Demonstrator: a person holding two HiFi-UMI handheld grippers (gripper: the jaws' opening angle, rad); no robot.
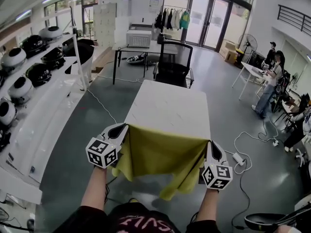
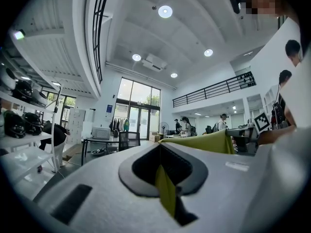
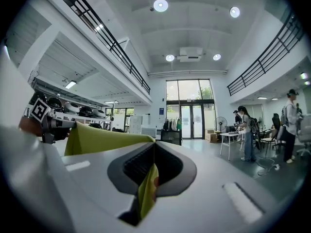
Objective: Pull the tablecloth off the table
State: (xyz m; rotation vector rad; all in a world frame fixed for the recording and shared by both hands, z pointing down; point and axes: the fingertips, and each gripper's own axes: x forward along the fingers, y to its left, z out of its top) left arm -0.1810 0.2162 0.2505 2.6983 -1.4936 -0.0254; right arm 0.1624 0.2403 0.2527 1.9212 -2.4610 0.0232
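Observation:
A yellow-green tablecloth (image 1: 158, 154) hangs off the near end of a white table (image 1: 165, 108), stretched between my two grippers. My left gripper (image 1: 124, 128) is shut on the cloth's left corner. My right gripper (image 1: 210, 144) is shut on its right corner. In the left gripper view a strip of the cloth (image 2: 166, 191) is pinched between the jaws and the cloth's top edge (image 2: 204, 142) runs off to the right. In the right gripper view the cloth (image 3: 146, 191) is caught between the jaws and the sheet (image 3: 102, 137) stretches away to the left.
A black chair (image 1: 174, 64) stands at the table's far end, with a desk and a white box (image 1: 138, 39) behind it. White shelves with helmets (image 1: 29, 74) line the left. People stand at tables on the right (image 1: 269, 84). A cable and power strip (image 1: 238, 158) lie on the floor.

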